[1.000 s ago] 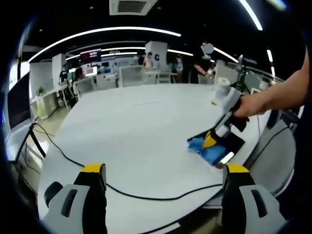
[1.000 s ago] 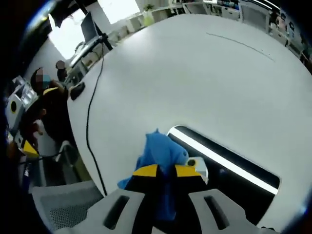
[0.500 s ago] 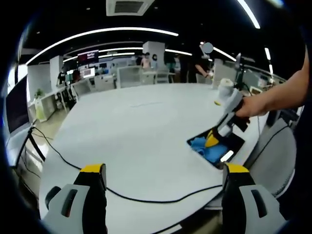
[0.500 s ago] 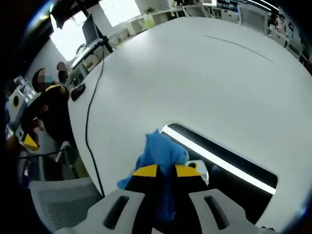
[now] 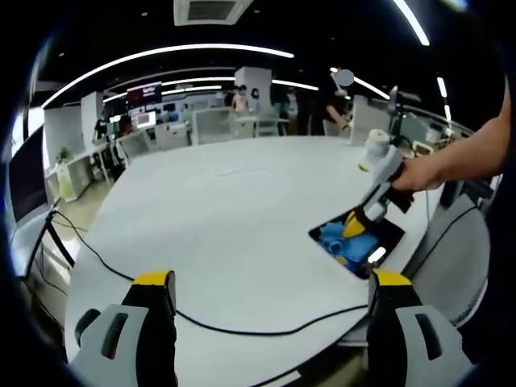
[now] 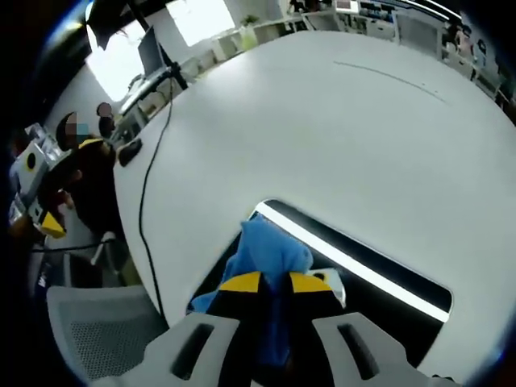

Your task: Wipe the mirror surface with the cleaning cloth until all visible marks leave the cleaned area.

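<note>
A big white table (image 5: 242,210) takes up most of the left gripper view. A black cable (image 5: 242,322) trails across its near edge. Toward the table's right side lies the dark mirror (image 6: 379,278), reflecting a strip of ceiling light. The blue cloth (image 6: 270,258) rests on the mirror's near-left end, clamped in the right gripper (image 6: 275,284). The left gripper (image 5: 270,282) hangs near the table's edge, jaws apart and holding nothing.

The soft blue cleaning cloth (image 6: 270,262) looks crumpled and matt, the dark rectangular mirror (image 6: 379,286) is glossy and reflects a light strip, and the broad white table (image 5: 234,218) appears smooth and matt.
</note>
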Action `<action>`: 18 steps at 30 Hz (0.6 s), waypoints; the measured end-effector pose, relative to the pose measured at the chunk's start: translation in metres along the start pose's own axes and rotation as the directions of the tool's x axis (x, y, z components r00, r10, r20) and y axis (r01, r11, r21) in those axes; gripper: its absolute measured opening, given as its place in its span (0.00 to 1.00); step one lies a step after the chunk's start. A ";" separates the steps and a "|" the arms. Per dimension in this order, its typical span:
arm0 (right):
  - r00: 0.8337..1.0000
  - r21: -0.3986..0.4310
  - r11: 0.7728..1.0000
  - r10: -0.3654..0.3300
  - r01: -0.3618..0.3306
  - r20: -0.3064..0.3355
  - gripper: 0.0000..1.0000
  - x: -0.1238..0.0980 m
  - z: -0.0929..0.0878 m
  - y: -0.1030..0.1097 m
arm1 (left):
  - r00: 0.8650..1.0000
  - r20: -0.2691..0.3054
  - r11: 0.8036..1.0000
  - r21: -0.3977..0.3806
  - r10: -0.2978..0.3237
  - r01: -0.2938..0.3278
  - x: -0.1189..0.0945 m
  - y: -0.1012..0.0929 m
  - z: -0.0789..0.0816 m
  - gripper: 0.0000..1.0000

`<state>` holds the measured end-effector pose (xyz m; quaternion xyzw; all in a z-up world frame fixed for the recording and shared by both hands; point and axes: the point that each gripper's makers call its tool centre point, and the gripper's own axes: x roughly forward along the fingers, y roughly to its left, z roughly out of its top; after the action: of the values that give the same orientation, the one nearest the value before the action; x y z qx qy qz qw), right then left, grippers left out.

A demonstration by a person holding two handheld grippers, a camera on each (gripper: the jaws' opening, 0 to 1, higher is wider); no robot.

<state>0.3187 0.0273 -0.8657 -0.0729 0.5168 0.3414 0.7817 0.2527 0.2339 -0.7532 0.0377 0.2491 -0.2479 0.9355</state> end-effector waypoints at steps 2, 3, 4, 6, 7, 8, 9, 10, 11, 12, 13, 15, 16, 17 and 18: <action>1.000 -0.007 1.000 -0.005 0.005 -0.001 0.07 0.000 0.000 -0.001 | 1.000 0.002 1.000 -0.001 0.000 0.000 0.001 0.000 0.001 1.00; 1.000 -0.010 1.000 -0.007 0.007 -0.002 0.07 -0.001 -0.001 -0.002 | 1.000 0.003 1.000 0.000 0.000 0.000 0.001 0.000 0.001 1.00; 1.000 -0.011 1.000 -0.008 0.008 -0.002 0.07 -0.001 -0.001 -0.003 | 1.000 0.004 1.000 0.000 -0.001 0.001 0.001 -0.001 0.002 1.00; 1.000 -0.008 1.000 -0.009 0.009 -0.001 0.07 -0.002 -0.002 -0.005 | 1.000 0.004 1.000 0.002 -0.003 0.003 0.001 -0.002 0.003 1.00; 1.000 -0.007 1.000 -0.011 0.011 0.000 0.07 -0.003 -0.003 -0.006 | 1.000 0.002 1.000 0.003 -0.004 0.004 0.001 -0.003 0.003 1.00; 1.000 0.001 1.000 -0.011 0.011 0.002 0.07 -0.004 -0.003 -0.008 | 1.000 0.001 1.000 0.004 -0.005 0.005 0.002 -0.002 0.001 1.00; 1.000 0.007 1.000 -0.012 0.012 0.002 0.07 -0.004 -0.004 -0.008 | 1.000 -0.001 1.000 0.006 -0.006 0.006 0.002 -0.003 0.001 1.00; 1.000 0.012 1.000 -0.013 0.013 0.003 0.07 -0.005 -0.004 -0.010 | 1.000 -0.003 1.000 0.008 -0.007 0.007 0.002 -0.003 0.000 1.00; 1.000 0.013 1.000 -0.013 0.013 0.004 0.07 -0.005 -0.005 -0.010 | 1.000 -0.005 1.000 0.010 -0.008 0.008 0.002 -0.003 0.000 1.00; 1.000 0.014 1.000 -0.014 0.014 0.005 0.07 -0.006 -0.005 -0.011 | 1.000 -0.006 1.000 0.010 -0.008 0.008 0.001 -0.004 0.001 1.00; 1.000 0.014 1.000 -0.015 0.015 0.005 0.07 -0.006 -0.006 -0.011 | 1.000 -0.006 1.000 0.011 -0.008 0.008 0.001 -0.003 0.001 1.00; 1.000 0.017 1.000 -0.021 0.021 0.006 0.07 -0.008 -0.007 -0.015 | 1.000 -0.008 1.000 0.012 -0.008 0.008 0.001 -0.002 0.000 1.00; 1.000 0.017 1.000 -0.023 0.023 0.006 0.07 -0.009 -0.008 -0.016 | 1.000 -0.008 1.000 0.013 -0.008 0.008 0.001 -0.002 0.001 1.00; 1.000 0.019 1.000 -0.024 0.024 0.007 0.07 -0.009 -0.008 -0.018 | 1.000 -0.008 1.000 0.013 -0.007 0.007 0.001 -0.001 0.001 1.00; 1.000 0.022 0.999 -0.026 0.025 0.009 0.07 -0.010 -0.009 -0.019 | 1.000 -0.008 1.000 0.014 -0.007 0.007 0.000 -0.002 0.001 1.00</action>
<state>0.3212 0.0039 -0.8659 -0.0694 0.5159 0.3261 0.7891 0.2527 0.2322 -0.7519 0.0444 0.2512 -0.2526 0.9333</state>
